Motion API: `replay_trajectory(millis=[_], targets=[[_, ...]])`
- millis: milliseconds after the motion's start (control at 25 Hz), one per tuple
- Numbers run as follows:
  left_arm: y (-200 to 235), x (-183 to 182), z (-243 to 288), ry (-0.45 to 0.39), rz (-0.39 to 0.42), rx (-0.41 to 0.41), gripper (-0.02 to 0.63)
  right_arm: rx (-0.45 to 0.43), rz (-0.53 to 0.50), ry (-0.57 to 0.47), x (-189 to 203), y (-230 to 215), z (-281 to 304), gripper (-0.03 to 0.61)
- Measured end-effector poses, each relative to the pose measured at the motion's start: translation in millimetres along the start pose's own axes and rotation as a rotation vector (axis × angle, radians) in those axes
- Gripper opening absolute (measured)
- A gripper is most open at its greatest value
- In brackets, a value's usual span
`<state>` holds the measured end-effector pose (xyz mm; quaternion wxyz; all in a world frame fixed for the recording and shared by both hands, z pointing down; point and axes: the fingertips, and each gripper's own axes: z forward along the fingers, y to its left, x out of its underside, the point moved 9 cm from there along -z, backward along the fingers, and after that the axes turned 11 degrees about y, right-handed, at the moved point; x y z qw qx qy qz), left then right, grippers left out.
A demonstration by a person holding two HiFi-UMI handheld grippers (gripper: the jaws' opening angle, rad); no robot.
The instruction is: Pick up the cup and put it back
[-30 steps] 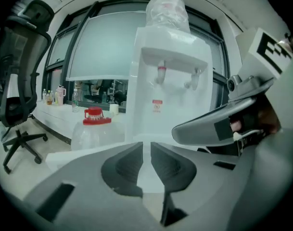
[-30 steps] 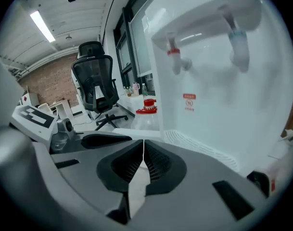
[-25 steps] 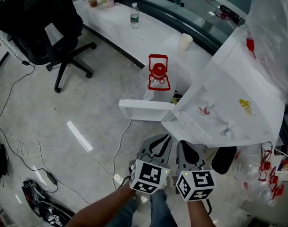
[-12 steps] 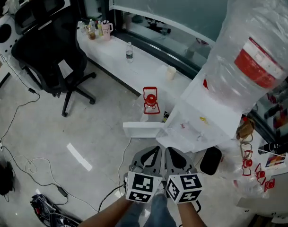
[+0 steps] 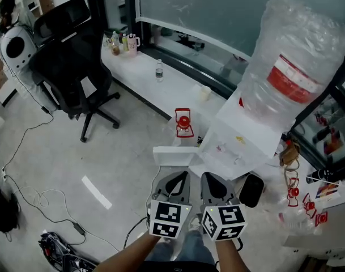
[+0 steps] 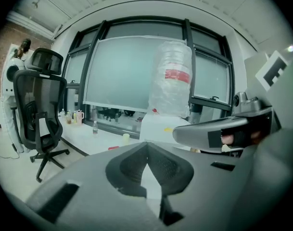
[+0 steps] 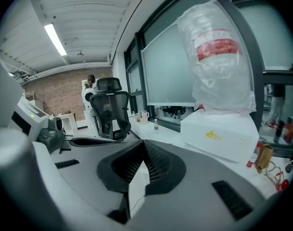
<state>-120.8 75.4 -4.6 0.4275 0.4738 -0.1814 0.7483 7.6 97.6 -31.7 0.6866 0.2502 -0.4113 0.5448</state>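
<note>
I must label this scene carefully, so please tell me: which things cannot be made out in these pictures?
- Cup on the white ledge: too small in the head view to show its contents.
- Red label on the water bottle: print blurred under plastic wrap, all views.
- Red object near the ledge: too small to identify, head view.

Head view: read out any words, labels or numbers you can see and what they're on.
None can be read.
Red label on the plastic-wrapped clear water jug: print too blurred.
Yellow mark on the white dispenser box: too small.
Label on the small clear bottle: too small.
</note>
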Motion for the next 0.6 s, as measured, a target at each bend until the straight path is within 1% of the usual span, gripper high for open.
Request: replay_trajectory(millis=[600], targets=[[6.3,5.5,-1.2,0.014,-0.008,0.016,0.011,0.006,-0.008,0.018,0.8,8.5,6.7,0.02]])
